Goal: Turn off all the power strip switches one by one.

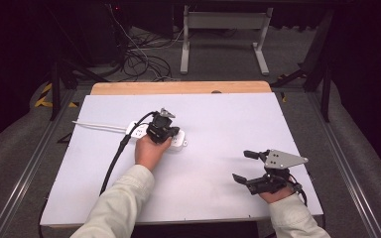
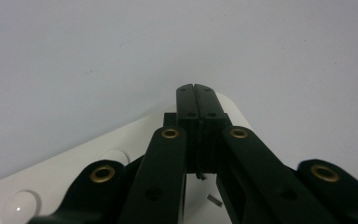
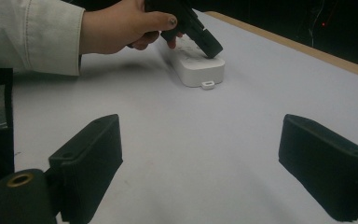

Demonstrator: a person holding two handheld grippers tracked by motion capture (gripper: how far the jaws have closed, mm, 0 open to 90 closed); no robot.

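your high view looks forward and down over the whole desk [image 1: 218, 198]. your left claw view sits close above the power strip [image 2: 51, 182]; your right, low, shares that strip with it.

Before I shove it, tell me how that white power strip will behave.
The power strip looks rigid and flat, so it would probably slide, not tip. Its white cord trails left and may drag or swing it. The left tool, shut, presses its top, likely pinning it.

Just left of frame centre in the high view we find the power strip [image 1: 171, 138] lying on the table [image 1: 218, 119], the left gripper [image 1: 164, 130] apparently resting upon it. The right gripper [image 1: 248, 166] sits lower right, well apart.
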